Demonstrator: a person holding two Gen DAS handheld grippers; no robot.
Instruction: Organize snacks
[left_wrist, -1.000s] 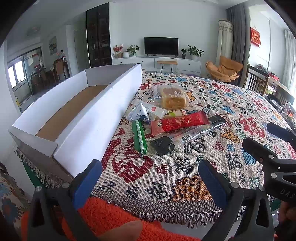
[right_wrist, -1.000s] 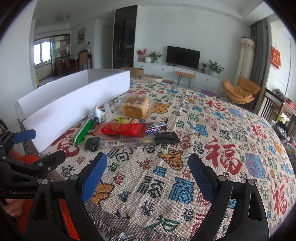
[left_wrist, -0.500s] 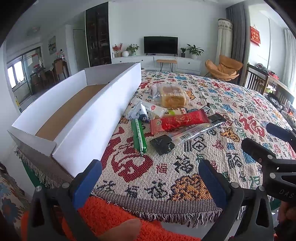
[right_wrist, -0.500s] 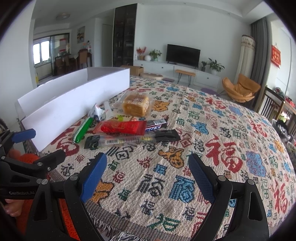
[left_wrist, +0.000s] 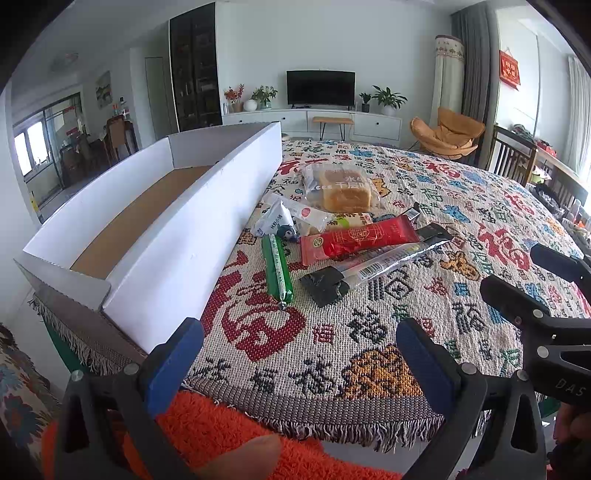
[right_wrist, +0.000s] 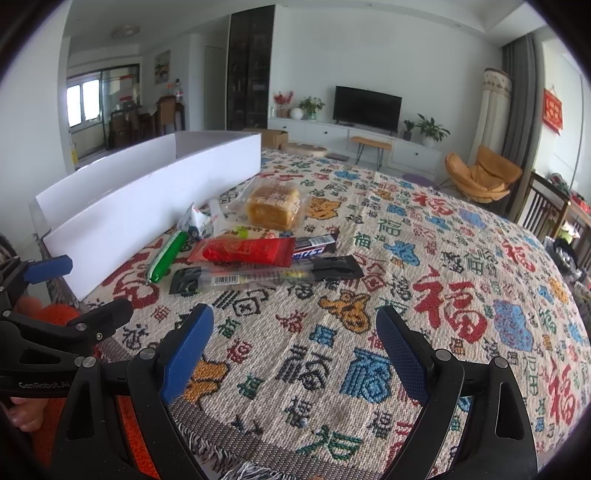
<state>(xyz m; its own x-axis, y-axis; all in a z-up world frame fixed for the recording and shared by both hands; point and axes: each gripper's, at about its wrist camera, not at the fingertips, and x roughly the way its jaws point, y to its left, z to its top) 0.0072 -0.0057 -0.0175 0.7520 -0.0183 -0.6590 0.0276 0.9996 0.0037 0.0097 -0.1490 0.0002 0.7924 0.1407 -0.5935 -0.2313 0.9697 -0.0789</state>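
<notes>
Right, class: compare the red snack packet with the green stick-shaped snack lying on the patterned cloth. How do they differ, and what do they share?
The red snack packet is flat and wide; the green stick snack is narrow and rounded like a tube. The red packet lies crosswise to the white box; the green stick runs roughly along the box's side. The green stick lies closer to the box than the red packet does. Both lie sealed on the cloth, outside the box.

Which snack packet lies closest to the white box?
The green stick packet, lying along the white box wall; the red packet and black-ended clear one sit farther right.
</notes>
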